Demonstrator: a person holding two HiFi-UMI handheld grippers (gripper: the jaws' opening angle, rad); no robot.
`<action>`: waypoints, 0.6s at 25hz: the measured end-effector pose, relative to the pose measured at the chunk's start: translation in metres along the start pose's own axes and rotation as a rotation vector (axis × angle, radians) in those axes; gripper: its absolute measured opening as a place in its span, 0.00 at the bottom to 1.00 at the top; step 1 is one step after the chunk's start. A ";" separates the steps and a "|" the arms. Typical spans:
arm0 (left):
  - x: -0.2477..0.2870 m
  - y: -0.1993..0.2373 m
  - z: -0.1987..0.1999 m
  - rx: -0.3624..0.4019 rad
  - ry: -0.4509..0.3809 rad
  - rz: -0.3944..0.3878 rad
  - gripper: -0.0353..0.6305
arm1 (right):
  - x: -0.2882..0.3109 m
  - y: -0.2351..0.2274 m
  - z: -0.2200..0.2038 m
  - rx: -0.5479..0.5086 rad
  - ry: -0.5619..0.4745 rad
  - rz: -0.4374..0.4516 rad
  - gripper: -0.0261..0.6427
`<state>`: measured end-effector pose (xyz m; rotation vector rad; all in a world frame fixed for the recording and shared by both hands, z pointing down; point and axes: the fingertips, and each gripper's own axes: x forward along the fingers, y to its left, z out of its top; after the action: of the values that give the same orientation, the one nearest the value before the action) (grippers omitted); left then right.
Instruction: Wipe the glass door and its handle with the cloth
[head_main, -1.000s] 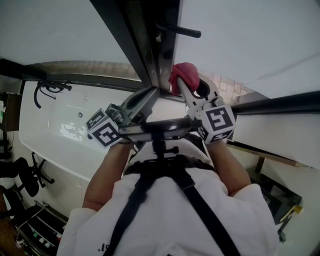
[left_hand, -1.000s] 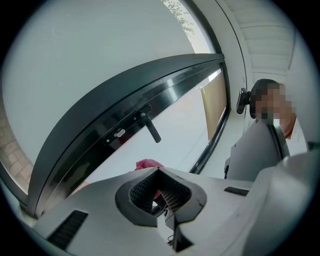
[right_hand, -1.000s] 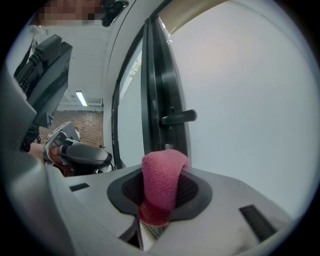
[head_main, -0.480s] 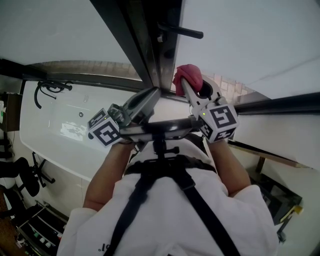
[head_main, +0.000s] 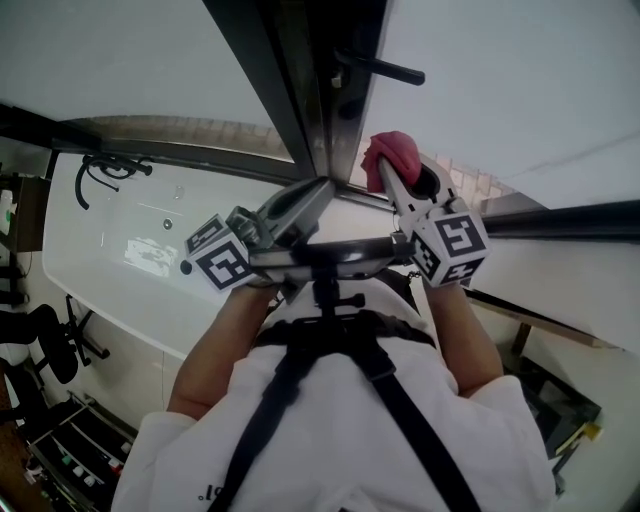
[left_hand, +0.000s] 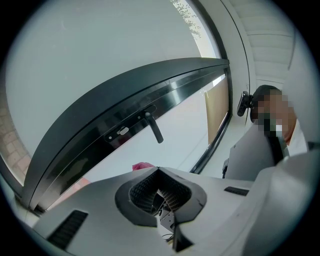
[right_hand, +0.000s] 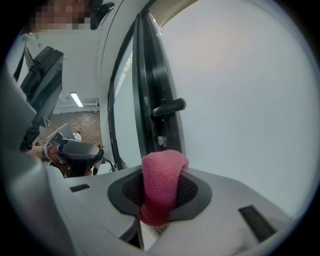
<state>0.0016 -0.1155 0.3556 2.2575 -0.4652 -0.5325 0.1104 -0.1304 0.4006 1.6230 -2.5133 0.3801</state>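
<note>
Right gripper (right_hand: 162, 172): jaws pinched on one pink cloth (right_hand: 161, 185), folded over and standing up past the jaw tips. In the head view the cloth sat just beside the dark door frame (head_main: 335, 110), at the edge of the glass door (head_main: 500, 80) and below the single black lever handle (head_main: 380, 68); whether cloth and glass touched could not be told. Left gripper (left_hand: 159, 170): jaws pressed together at the tips, nothing between them, held near the frame on the other side, with the cloth a little way off to its right. Count: two grippers, one cloth, one handle, two marker cubes (head_main: 222, 262), each carrying black-and-white square patterns only. Small print on the person's white shirt (head_main: 330, 430) was too small to read.
</note>
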 end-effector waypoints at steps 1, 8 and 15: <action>0.000 0.000 -0.001 -0.002 0.001 0.001 0.04 | 0.000 -0.001 0.000 0.000 0.001 0.000 0.18; -0.004 0.002 -0.003 -0.049 0.001 -0.012 0.04 | 0.003 0.001 0.000 -0.010 0.011 0.012 0.17; -0.005 0.003 -0.005 -0.071 0.000 -0.016 0.04 | 0.005 0.001 -0.004 -0.011 0.020 0.018 0.17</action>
<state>-0.0010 -0.1123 0.3624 2.1946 -0.4226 -0.5488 0.1075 -0.1336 0.4051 1.5856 -2.5123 0.3821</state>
